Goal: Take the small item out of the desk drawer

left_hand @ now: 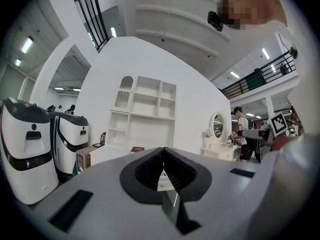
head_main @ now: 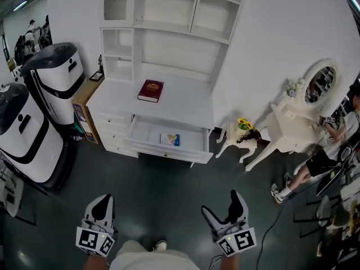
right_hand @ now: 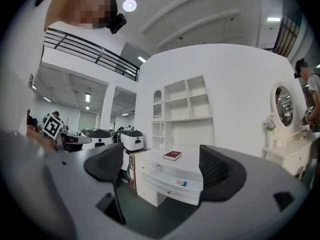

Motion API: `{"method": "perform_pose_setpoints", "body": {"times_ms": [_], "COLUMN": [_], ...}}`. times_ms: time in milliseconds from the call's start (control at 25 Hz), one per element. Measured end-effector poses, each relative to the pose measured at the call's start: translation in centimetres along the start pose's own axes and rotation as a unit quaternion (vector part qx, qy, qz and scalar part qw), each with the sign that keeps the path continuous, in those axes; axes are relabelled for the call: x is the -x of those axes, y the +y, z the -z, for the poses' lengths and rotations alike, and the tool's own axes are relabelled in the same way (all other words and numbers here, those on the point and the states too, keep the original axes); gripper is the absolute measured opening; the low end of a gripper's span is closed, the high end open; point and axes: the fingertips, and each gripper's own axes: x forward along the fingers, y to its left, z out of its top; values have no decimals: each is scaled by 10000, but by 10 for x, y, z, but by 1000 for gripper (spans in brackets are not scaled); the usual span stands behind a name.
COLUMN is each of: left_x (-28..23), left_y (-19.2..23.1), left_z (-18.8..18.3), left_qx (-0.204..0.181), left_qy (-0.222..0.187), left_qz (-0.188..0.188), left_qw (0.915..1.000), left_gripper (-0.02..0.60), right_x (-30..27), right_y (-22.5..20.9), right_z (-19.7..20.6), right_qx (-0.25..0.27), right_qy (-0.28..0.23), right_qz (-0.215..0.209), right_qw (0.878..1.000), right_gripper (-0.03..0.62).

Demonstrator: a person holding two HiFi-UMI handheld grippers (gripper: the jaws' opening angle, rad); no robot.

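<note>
Step in hand, as judged: the approach, w/ the grasp not yet begun. The right gripper (head_main: 223, 206) is held low w/ its jaws wide apart and nothing between the pads. The left gripper (head_main: 102, 200) is held beside it, jaws closed together on nothing. Both are kept over dark floor, well apart from the furniture.

The white wooden desk w/ shelf unit (head_main: 185, 97) is seen ahead of both grippers, and its wide white centre drawer (head_main: 169, 152) is already pulled out, so no opening is needed. The small flat packet w/ blue and orange print (head_main: 170, 139) is lying on the drawer floor. It is ahead of the right gripper and, in the right gripper view, roughly in line w/ the gap between the jaws. A dark red hardback book (head_main: 151, 90) is lying on the desktop beyond the drawer; it is prob. not part of the job.

Next move, as judged: the right gripper is to be carried fwd to the drawer, then lowered past the front wall and over the packet. Since the packet looks thin and flat, an edge must likely be caught, w/ the jaws angled down steeply, before they are closed and the packet is lifted clear. The left gripper is prob. not needed, except perhaps to steady the drawer.
</note>
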Motion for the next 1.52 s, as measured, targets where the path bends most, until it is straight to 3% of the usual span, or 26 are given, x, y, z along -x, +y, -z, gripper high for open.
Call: {"method": "perform_pose_setpoints", "body": {"times_ms": [280,560,1120,1320,1520], "left_x": [-23,-96,-323,-364,-387], "left_y": [3,15,132,148,160], "left_z": [12,33,16,25,24], "left_qx": [40,298,713,1028,1122], "left_qy": [172,286,178,159,300], "left_qz": [-44,205,861,1092,1066], "left_qw": [9998,9989,9936,9886,9875], "left_gripper": [16,15,17,17,15], "right_x": [-19,-73,-300,-336,-370], "right_y": [-13,-30,-76,-82,-90], "right_z": [17,27,-6,8,16], "right_qx": [-22,5,363,428,506], "right_qy": [257,448,706,1009,1179], "right_qz": [-74,-77,211,305,248], "right_qw": [9996,9990,9966,9935,9914], "right_gripper": [460,460,460,460,460]}}
